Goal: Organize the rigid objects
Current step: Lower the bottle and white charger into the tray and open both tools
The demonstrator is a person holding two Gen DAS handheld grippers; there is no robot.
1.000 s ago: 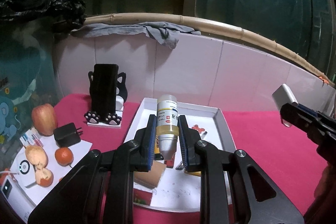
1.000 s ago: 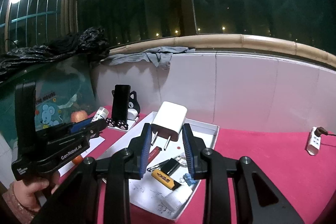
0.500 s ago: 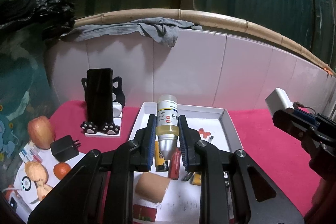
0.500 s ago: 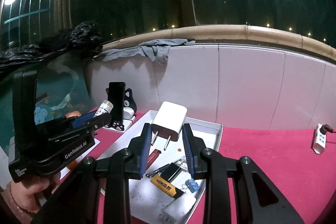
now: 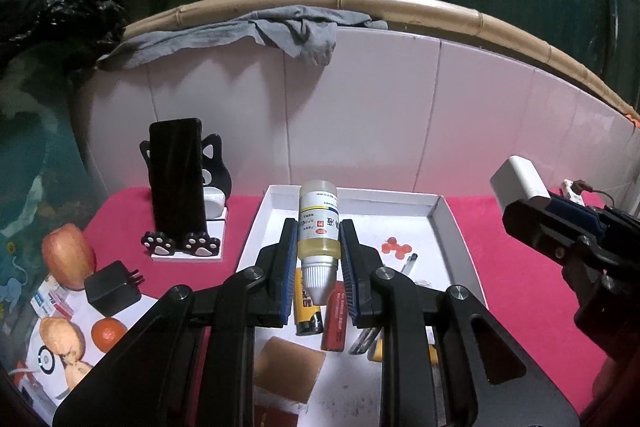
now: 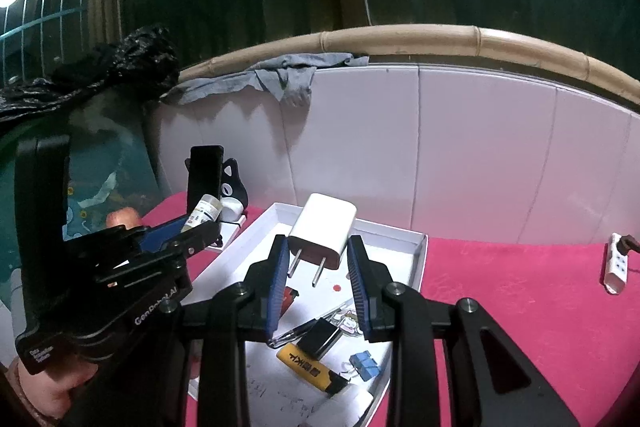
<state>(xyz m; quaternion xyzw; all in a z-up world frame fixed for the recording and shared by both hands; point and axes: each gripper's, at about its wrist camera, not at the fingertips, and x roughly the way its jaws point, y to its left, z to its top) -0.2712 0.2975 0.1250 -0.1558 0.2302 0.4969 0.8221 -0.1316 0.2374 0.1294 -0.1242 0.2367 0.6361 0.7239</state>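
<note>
My left gripper (image 5: 319, 251) is shut on a small medicine bottle (image 5: 319, 227) with yellow liquid, held cap toward me above the white tray (image 5: 448, 223). My right gripper (image 6: 319, 263) is shut on a white plug charger (image 6: 324, 223), prongs toward me, above the same tray (image 6: 416, 255). The right gripper and charger (image 5: 518, 183) show at the right of the left wrist view. The left gripper with the bottle (image 6: 206, 211) shows at the left of the right wrist view.
The tray holds a yellow lighter (image 6: 312, 367), a red lighter (image 5: 334, 315), a blue clip (image 6: 364, 365), a pen and a tape roll (image 5: 288, 367). A phone on a cat stand (image 5: 178, 179), a black charger (image 5: 114, 287), an apple (image 5: 68, 255) and an orange lie left. A power strip (image 6: 616, 263) lies right.
Both grippers have lifted and tilted back a little with their objects still held; the tray now sits lower and farther under them.
</note>
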